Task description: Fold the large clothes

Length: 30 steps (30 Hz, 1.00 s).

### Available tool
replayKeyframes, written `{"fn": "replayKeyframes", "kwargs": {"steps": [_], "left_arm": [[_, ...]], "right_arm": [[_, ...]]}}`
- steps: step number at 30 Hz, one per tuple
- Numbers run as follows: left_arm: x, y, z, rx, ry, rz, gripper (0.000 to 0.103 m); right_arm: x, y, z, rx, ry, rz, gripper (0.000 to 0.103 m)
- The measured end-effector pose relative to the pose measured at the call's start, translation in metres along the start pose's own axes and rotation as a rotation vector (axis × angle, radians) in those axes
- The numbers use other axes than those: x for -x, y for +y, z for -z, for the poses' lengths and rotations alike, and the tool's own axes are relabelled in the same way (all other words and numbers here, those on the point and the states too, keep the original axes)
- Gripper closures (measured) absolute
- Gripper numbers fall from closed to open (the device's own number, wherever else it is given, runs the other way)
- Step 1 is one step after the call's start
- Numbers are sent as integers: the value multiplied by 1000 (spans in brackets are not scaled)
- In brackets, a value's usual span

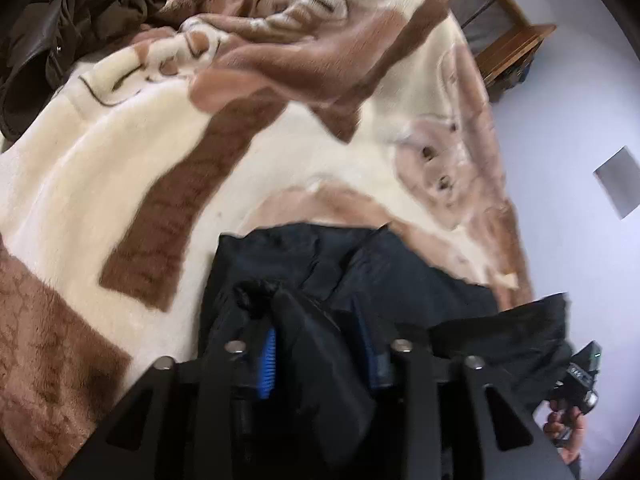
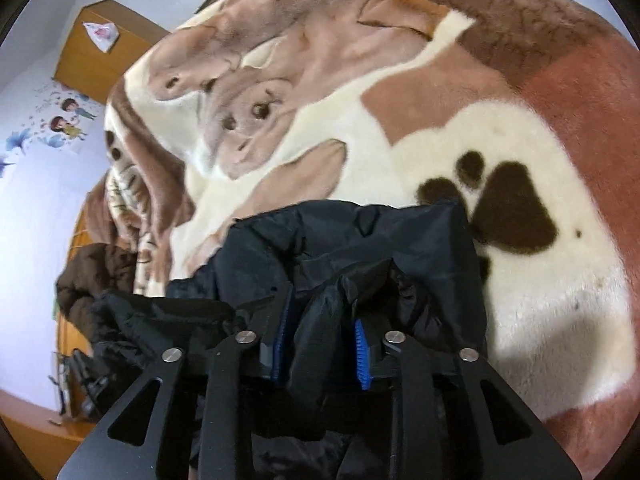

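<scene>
— Looking along the left tongs (image 1: 320,354), we see their blue pads (image 1: 269,364) parted, with a fold of the black jacket (image 1: 400,264) standing between them; the pads do not look pressed on it.

— We find the same on the right tongs (image 2: 322,354): blue pads (image 2: 362,354) apart, a ridge of the jacket's fabric rising loose in the gap, so we'd call both released.

— Where do we place the jacket?

— It lies on the bed, on the cream and brown plush blanket (image 1: 280,152), spread just ahead of both tongs, its far edge near the dark paw print (image 2: 508,208) in the right view.

— We also see a brown puffy coat (image 1: 80,20) heaped at the blanket's far side, well apart from the black one.

— And a hand (image 1: 562,426) gripping the other tool at the lower right of the left view.
</scene>
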<state>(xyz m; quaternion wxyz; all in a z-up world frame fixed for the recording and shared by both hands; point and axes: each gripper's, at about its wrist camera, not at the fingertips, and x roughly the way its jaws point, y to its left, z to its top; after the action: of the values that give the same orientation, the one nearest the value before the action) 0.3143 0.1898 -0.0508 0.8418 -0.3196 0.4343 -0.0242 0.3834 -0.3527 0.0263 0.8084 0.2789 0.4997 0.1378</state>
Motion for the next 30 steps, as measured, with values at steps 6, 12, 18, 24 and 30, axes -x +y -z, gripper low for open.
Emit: {"fn": "replayKeyframes", "kwargs": {"steps": [6, 12, 18, 24, 30], "left_arm": [[47, -23, -23, -56, -181, -8, 31], [44, -58, -8, -187, -164, -30, 31], [-2, -89, 38, -314, -64, -22, 31], [-63, -117, 59, -468, -26, -111, 31], [-74, -119, 37, -414, -2, -152, 31]], "right_arm": [[46, 15, -12, 5, -116, -71, 46], [62, 51, 8, 179, -211, 19, 46], [24, 80, 60, 413, -158, 117, 46], [-40, 91, 73, 554, -117, 267, 46], [-57, 86, 46, 547, -112, 340, 45]]}}
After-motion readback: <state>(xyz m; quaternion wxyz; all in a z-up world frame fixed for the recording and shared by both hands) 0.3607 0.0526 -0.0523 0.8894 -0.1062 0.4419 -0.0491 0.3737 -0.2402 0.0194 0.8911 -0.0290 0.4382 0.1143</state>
